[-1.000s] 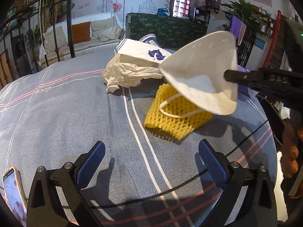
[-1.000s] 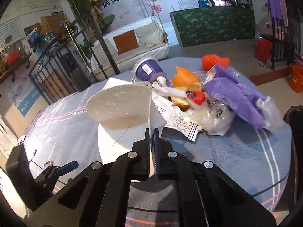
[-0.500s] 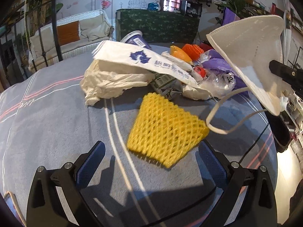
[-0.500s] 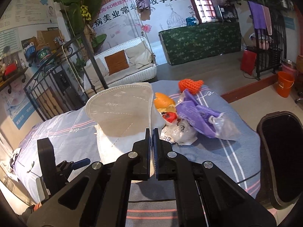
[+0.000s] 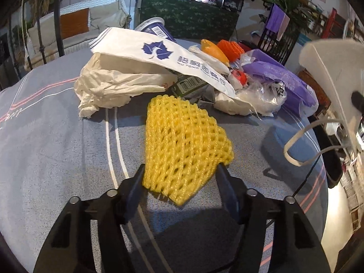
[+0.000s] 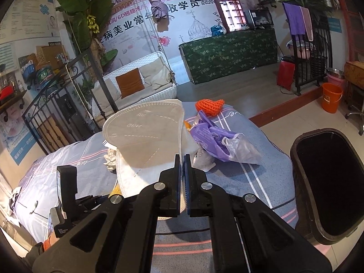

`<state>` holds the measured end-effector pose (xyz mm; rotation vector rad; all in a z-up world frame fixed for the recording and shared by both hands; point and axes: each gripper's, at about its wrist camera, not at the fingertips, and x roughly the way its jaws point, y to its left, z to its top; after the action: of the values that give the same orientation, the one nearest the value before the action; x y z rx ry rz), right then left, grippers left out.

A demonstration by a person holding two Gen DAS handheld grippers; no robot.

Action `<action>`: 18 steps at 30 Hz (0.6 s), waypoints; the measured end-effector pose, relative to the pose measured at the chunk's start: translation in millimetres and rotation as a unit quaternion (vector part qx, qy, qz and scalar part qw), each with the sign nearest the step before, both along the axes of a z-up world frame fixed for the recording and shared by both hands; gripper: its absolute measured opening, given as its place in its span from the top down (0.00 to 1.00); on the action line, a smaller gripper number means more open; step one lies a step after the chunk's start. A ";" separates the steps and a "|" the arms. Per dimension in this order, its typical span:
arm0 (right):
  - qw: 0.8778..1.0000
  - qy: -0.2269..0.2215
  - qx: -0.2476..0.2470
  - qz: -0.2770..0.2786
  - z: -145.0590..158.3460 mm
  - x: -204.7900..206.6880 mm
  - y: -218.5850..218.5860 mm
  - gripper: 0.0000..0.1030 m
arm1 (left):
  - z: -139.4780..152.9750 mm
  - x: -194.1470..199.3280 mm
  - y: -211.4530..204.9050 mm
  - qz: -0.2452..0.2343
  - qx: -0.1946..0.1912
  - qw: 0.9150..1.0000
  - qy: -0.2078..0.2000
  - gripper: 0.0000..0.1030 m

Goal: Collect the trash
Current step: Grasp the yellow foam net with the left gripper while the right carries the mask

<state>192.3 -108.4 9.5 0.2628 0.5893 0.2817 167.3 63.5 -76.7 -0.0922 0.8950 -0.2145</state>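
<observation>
A yellow foam net (image 5: 182, 136) lies on the grey striped cloth. My left gripper (image 5: 179, 177) has its jaws closing around the net's near end, and both pads touch its sides. My right gripper (image 6: 182, 159) is shut on a white face mask (image 6: 145, 136), held in the air above the cloth. In the left wrist view the mask (image 5: 327, 68) hangs at the right edge with its ear loop dangling. A black trash bin (image 6: 293, 159) stands open to the right of the bed.
A pile of trash sits further back: a white paper bag (image 5: 159, 52), crumpled white paper (image 5: 109, 84), a purple cup (image 5: 157, 27), purple plastic bags (image 5: 279, 77), orange foam net (image 5: 229, 47). A black cable (image 5: 304, 179) crosses the cloth on the right.
My left gripper moved forward onto the yellow net and its jaws narrowed around it. The right gripper carried the mask up and to the right, and the bin came into its view.
</observation>
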 end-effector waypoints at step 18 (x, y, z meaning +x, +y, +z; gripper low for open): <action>1.000 -0.001 0.014 -0.010 -4.5 -14.3 -19.2 0.96 | 18.1 -23.3 -12.9 0.002 0.006 0.998 -0.055 0.84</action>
<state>178.0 -127.6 5.0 0.2949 0.5804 0.2720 144.0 50.7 -58.7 -0.0705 0.7858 -0.2093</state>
